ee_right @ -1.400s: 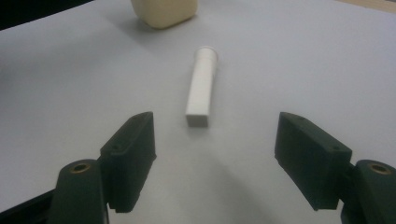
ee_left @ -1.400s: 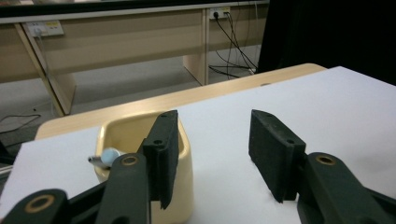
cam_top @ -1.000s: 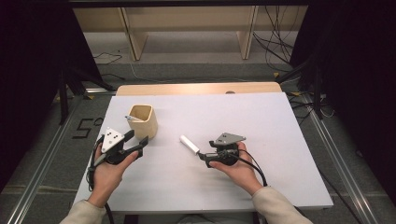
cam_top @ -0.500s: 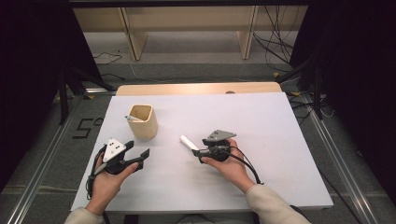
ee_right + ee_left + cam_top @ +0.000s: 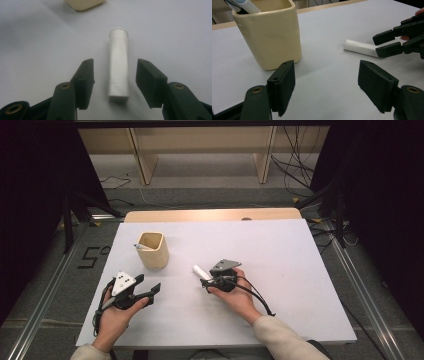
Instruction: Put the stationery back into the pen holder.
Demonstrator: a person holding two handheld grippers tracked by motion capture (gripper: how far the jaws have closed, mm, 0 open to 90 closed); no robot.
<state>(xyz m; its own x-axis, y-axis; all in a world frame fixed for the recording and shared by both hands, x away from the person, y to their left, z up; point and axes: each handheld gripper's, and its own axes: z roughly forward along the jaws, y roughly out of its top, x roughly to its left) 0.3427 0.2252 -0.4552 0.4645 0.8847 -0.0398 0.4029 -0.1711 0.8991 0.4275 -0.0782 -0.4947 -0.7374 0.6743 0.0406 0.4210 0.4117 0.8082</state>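
My left gripper (image 5: 150,290) rests low at the table's (image 5: 300,270) seven o'clock, jaws spread on nothing, parked clear so the other hand has room. At about eleven o'clock from it stands the cream cup (image 5: 152,250), upright, with a pen (image 5: 141,247) leaning inside at its nine o'clock rim; I cannot tell what else it holds. Near the table's middle lies the white tube (image 5: 118,65), flat, cap end toward twelve. My right gripper (image 5: 115,82) straddles its tail; the jaws have just been closing but stand apart from it, not yet pinching.
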